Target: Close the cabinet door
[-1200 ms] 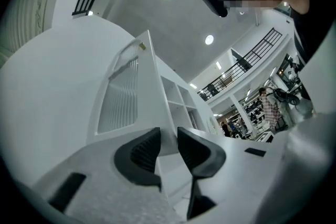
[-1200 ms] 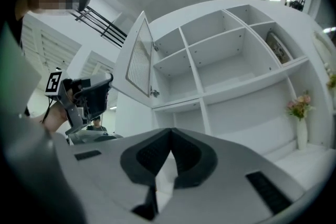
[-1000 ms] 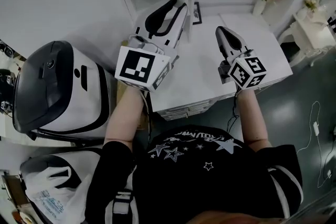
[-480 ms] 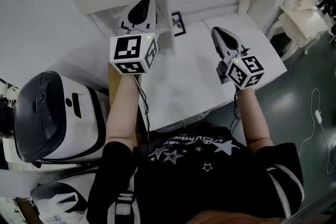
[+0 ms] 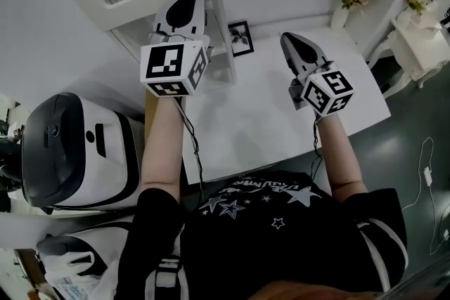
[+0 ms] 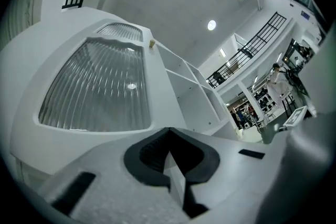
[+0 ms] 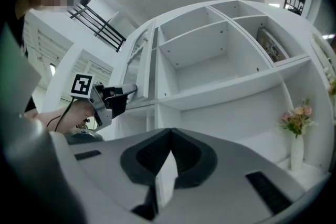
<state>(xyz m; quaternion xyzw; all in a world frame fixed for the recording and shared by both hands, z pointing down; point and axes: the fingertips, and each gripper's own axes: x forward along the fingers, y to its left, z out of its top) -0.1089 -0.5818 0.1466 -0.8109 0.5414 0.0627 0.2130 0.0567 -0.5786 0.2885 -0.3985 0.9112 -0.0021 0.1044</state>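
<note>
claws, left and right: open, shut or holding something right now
Left claw: shut, nothing between the jaws.
Right claw: shut, holding nothing.

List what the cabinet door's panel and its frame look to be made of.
Door panel: probably ribbed translucent glass or acrylic; fine parallel ridges catch a ceiling light's reflection.
Door frame: white-painted wood or board, likely; smooth, even matte surface with no grain showing.
</note>
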